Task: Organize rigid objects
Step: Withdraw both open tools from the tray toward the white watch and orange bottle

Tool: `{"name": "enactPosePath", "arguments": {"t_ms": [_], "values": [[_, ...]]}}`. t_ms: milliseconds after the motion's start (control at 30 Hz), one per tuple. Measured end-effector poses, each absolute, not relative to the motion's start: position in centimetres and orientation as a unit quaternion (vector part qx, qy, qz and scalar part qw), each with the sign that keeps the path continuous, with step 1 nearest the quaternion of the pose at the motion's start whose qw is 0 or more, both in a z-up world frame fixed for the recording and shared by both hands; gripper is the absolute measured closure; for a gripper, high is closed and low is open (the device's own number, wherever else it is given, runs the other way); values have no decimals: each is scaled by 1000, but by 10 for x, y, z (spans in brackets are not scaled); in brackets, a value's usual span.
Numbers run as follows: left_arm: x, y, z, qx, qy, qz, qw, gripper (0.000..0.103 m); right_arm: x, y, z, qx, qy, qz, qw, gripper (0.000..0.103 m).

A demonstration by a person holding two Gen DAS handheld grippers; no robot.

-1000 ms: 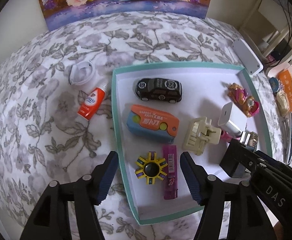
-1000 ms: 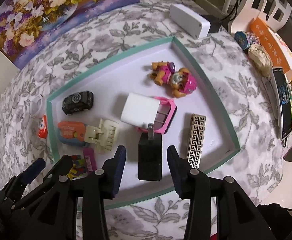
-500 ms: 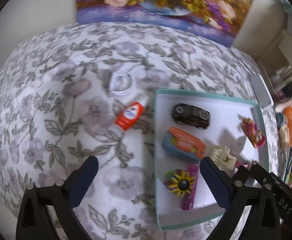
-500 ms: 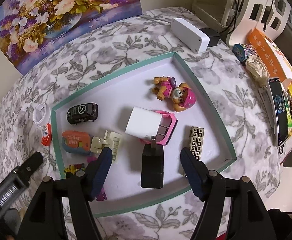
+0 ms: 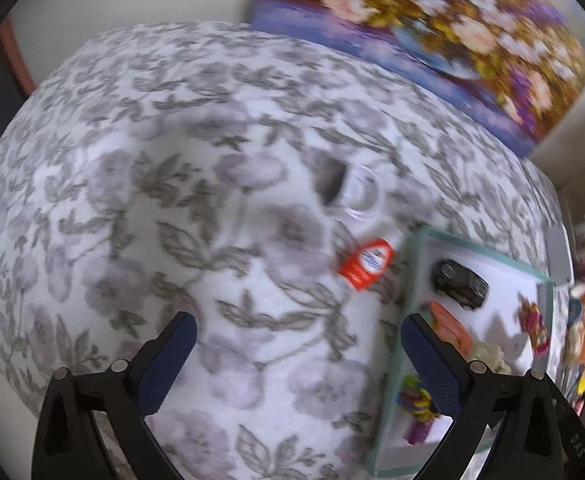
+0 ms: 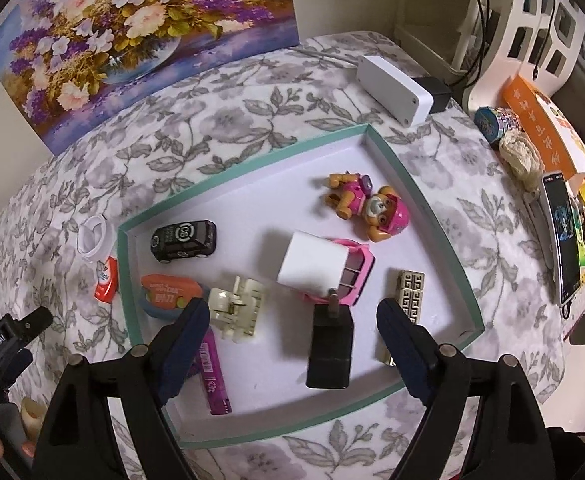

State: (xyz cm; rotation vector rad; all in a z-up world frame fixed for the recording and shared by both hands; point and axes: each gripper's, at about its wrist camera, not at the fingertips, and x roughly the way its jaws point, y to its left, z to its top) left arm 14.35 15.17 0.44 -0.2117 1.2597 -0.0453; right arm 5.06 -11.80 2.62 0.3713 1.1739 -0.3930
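The surface is covered by a matt grey-floral woven cloth [image 6: 228, 128]. The teal-rimmed shallow white tray [image 6: 432, 216] appears to be smooth matt cardboard. The black toy car [image 6: 183, 240] is glossy plastic. The black rectangular charger plug [image 6: 330, 350] is matt plastic with metal prongs.

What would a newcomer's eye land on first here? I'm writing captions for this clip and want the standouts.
First, the teal-rimmed tray on the flowered cloth, crowded with small things: a pink toy pup near its far right corner, a black toy car at far left, a black charger at the near edge between the open right claw. Next, the flower painting against the wall. Outside the tray's left wall lies an orange tube, ahead of the open left claw.
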Motion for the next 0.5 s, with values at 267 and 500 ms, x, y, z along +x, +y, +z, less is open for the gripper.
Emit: {"name": "enactPosePath", "arguments": {"t_ms": [267, 500], "values": [[149, 193, 6, -120, 575, 20, 809, 0, 63, -96, 26, 161, 550, -166, 803, 17], [153, 211, 5, -127, 572, 31, 810, 0, 79, -71, 25, 159, 551, -148, 806, 17]]}}
